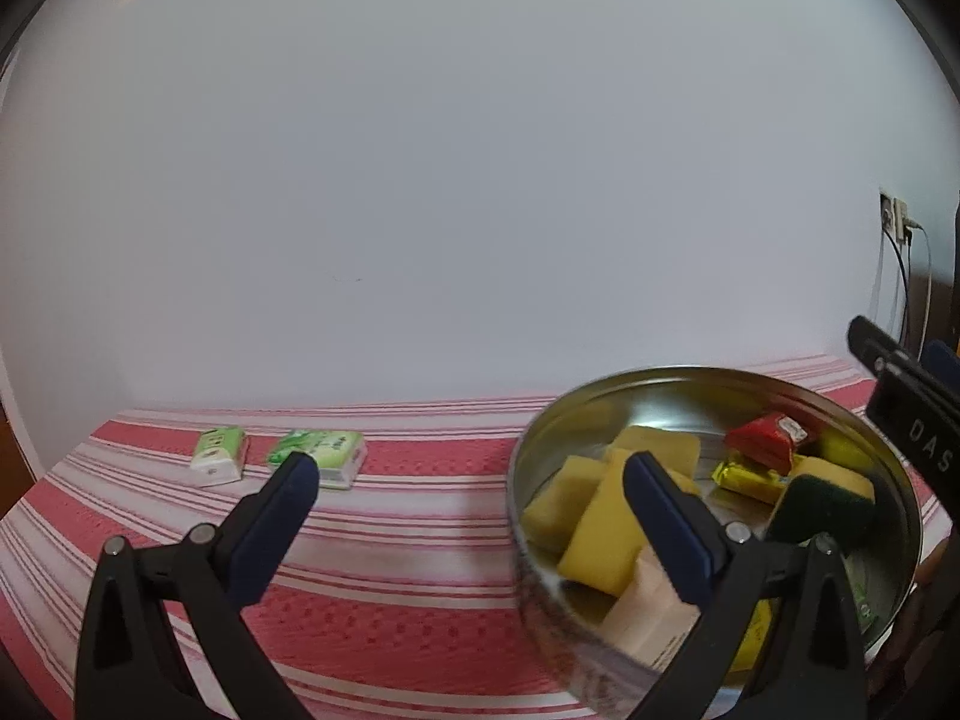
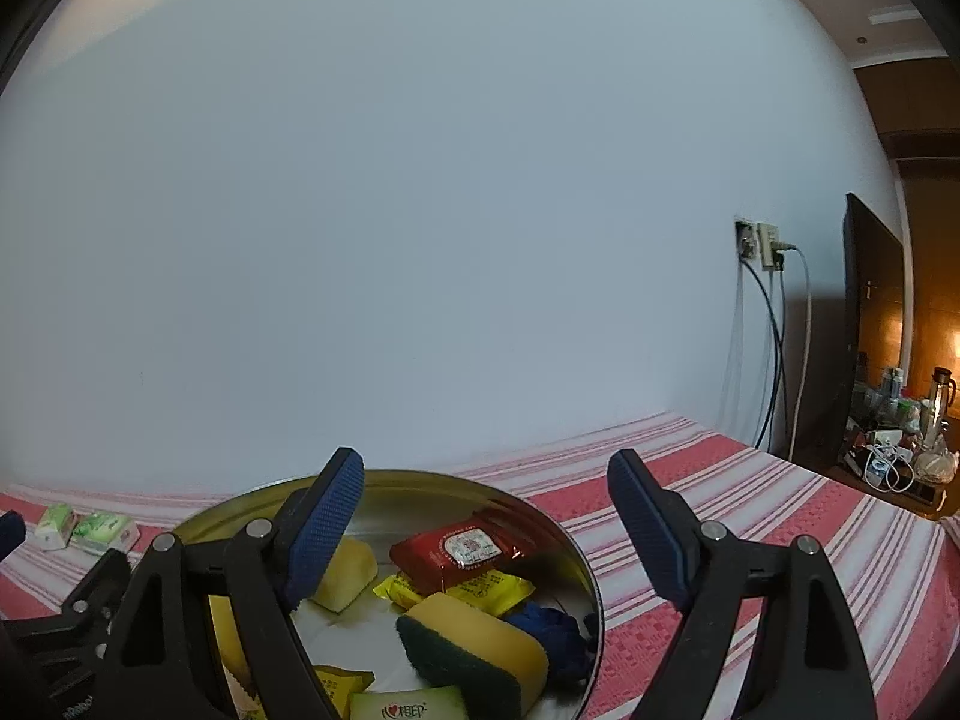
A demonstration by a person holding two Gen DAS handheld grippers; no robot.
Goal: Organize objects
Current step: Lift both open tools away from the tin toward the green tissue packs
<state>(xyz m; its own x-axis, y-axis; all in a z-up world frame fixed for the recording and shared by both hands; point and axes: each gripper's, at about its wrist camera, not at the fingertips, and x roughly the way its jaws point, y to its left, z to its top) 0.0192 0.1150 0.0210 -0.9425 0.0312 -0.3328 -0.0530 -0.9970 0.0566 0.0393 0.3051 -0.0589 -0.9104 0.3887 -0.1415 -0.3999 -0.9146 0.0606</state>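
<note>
Both your left tongs (image 1: 471, 480) and right tongs (image 2: 486, 480) gape empty; the steel bowl (image 1: 540, 438) holds sponges and sachets, two tissue packs (image 1: 316, 455) remain near the desk's (image 1: 420, 540) far edge.

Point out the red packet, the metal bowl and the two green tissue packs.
red packet (image 2: 459, 552), right wrist view, top face.
metal bowl (image 1: 540, 426), left wrist view, left rim.
green tissue packs (image 1: 324, 450), left wrist view, right pack's top.

Round metal tin (image 2: 591, 570) holding sponges (image 2: 474, 648) and packets (image 2: 462, 549), two tissue packs (image 1: 318, 456) apart
</note>
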